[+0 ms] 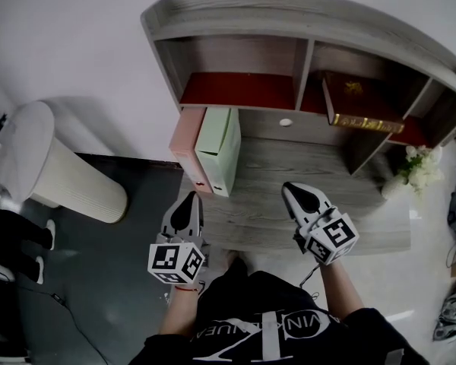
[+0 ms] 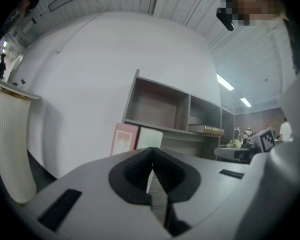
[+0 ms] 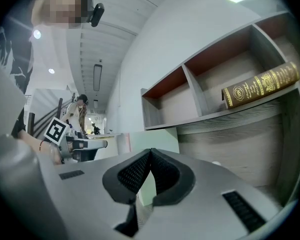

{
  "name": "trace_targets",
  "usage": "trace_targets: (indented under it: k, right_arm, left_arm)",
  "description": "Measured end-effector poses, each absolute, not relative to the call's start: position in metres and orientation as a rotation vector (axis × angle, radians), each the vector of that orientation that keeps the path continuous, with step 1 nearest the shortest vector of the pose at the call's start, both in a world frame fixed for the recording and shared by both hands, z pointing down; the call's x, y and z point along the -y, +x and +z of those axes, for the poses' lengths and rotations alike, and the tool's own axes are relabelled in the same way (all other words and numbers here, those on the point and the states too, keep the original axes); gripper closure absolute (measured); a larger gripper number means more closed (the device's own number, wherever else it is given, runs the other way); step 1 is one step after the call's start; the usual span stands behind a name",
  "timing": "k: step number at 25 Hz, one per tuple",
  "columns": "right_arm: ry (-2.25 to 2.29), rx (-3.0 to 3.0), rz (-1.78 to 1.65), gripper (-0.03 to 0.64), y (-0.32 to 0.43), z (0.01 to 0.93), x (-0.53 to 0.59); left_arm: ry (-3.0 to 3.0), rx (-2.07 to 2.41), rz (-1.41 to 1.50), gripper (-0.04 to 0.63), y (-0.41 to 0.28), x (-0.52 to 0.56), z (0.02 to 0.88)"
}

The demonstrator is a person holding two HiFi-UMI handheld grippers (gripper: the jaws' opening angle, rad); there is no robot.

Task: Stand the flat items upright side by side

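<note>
Gold print on brown book (image 1: pixel 361 101) too small to read, pink file (image 1: pixel 188 149) partly hidden by green file (image 1: pixel 220 149)

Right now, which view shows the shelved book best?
Right gripper view: the book looms large, gold-printed spine toward the camera. The head view shows its cover from above; the left gripper view shows it only small.

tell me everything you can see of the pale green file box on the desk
The pale green file box is a slim, plain rectangular case, matte like card or plastic. It stands upright on the grey wood-look desk near its left end, just below the shelf unit. The pink box stands upright close against its left side; whether the two actually touch cannot be told. Nothing else is on or against it.
</note>
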State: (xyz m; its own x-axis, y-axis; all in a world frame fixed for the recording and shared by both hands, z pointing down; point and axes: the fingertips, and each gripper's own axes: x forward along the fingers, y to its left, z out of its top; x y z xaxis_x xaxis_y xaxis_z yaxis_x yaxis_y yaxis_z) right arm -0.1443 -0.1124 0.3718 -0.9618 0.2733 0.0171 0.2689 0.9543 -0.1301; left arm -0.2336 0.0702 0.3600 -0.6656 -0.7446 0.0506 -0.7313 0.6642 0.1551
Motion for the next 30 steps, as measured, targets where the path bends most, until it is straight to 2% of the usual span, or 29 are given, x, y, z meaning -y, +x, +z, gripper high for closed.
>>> trace_targets:
  k: [30]
  right_arm:
    - [-0.504, 3.067, 0.244, 0.607, -0.176, 0.38, 0.085]
  left_arm:
    - [1.189, 2.805, -0.152, 0.592, -0.26, -0.092, 0.361]
